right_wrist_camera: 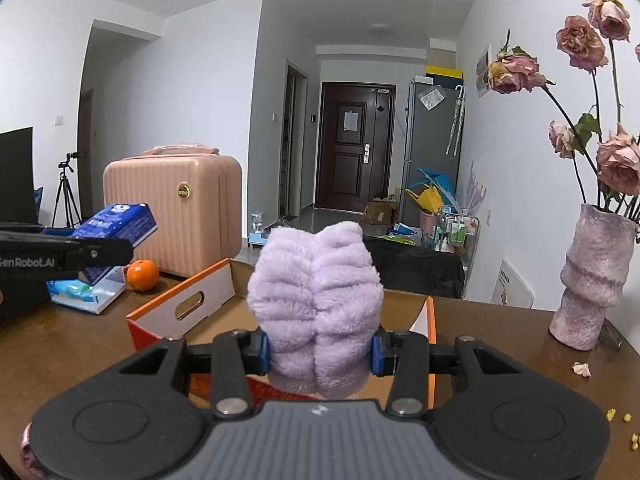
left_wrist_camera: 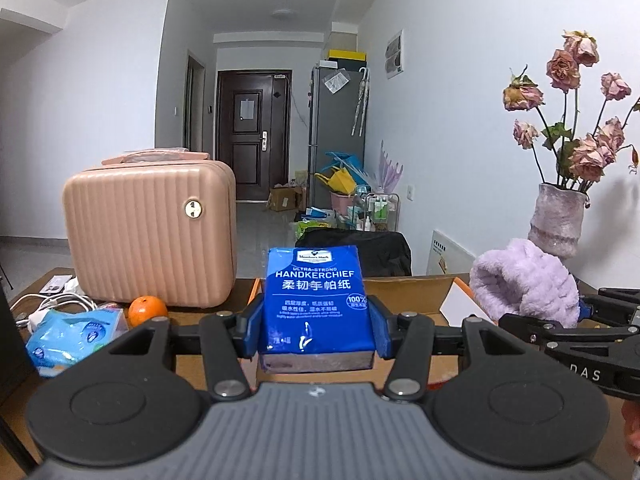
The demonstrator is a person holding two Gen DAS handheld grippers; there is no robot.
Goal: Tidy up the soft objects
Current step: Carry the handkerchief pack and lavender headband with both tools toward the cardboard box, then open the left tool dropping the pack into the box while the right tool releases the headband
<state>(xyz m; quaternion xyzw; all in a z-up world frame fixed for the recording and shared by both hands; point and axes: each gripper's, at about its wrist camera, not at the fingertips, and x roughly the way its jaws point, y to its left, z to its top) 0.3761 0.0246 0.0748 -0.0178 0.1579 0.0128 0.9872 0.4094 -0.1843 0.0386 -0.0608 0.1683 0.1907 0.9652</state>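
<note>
Lilac plush towel (right_wrist_camera: 316,300) clamped in right gripper (right_wrist_camera: 320,350), directly over open cardboard box (right_wrist_camera: 180,308); left gripper (left_wrist_camera: 318,330) grips handkerchief pack (left_wrist_camera: 318,300) at box's left edge.

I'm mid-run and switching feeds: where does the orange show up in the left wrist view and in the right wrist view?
Left wrist view: the orange sits lower left on the table, in front of the pink suitcase, left of the left claw.
Right wrist view: the orange is at mid left, again at the suitcase's foot, right of the left claw's arm.
Shared landmark: the pink suitcase.
</note>
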